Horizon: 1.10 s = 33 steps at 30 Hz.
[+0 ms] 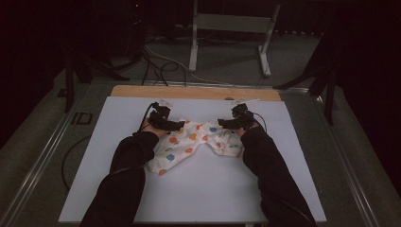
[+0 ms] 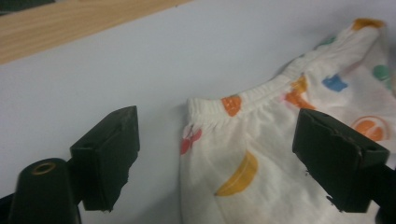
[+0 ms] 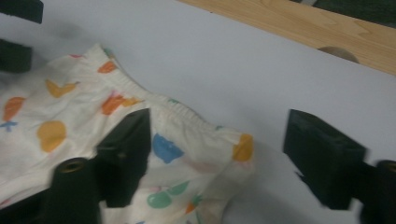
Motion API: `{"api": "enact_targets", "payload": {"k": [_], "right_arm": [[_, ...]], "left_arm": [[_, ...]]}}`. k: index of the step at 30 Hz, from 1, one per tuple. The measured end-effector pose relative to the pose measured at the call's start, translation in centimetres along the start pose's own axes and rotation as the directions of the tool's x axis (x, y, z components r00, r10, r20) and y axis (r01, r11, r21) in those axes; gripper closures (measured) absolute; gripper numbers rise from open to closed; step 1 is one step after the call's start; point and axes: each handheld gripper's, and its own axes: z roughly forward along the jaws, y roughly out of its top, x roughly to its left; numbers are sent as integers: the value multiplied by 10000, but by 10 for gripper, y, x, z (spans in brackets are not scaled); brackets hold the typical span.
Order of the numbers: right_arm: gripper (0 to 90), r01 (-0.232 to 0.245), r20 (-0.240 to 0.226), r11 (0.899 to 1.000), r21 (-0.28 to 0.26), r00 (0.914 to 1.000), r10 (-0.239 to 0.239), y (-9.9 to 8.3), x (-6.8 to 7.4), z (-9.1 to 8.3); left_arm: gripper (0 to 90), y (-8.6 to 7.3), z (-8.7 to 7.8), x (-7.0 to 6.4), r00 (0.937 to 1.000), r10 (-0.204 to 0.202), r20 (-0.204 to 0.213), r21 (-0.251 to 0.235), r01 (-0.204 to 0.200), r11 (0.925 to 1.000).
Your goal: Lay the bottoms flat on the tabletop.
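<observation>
dark floor and cables are seen beyond a white surface (image 1: 198,189) with a wooden strip (image 1: 196,92) along its far edge. a cream cotton garment printed with coloured fruit (image 1: 198,142) is laid crumpled near the middle of the surface, its elastic waistband (image 2: 261,91) turned toward the far edge. the left gripper (image 2: 217,154) is held wide open over one waistband corner, and the right gripper (image 3: 217,154) is likewise spread wide over the other corner, nothing being gripped by either.
</observation>
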Motion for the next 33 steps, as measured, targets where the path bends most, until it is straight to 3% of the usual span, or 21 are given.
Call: {"api": "enact_targets", "payload": {"k": [4, 10, 19, 25, 33], "right_arm": [[139, 143, -235, 9999, -89, 9996, -145, 0, 2, -3], [126, 545, -519, 9982, -269, 9971, -558, -1, 10, -14], [100, 921, -636, 9952, -345, 9935, -941, -4, 21, -27], [97, 1168, -703, 9910, -657, 9901, -1214, -9, 29, -43], [97, 1443, -961, 9848, -966, 9835, -1535, -33, 45, -69]], "left_arm": [[100, 1, -6, -2, 9995, 79, 309, -55, -77, 10000], [24, 5, -23, -13, 9944, 603, 872, -243, -584, 9980], [10, -1, -43, -22, 9867, 1066, 1229, -327, -1033, 9941], [11, -8, -65, -29, 9780, 1501, 1449, -684, -1414, 9876], [31, -24, -104, -40, 9597, 2128, 1836, -1128, -1945, 9744]]}}
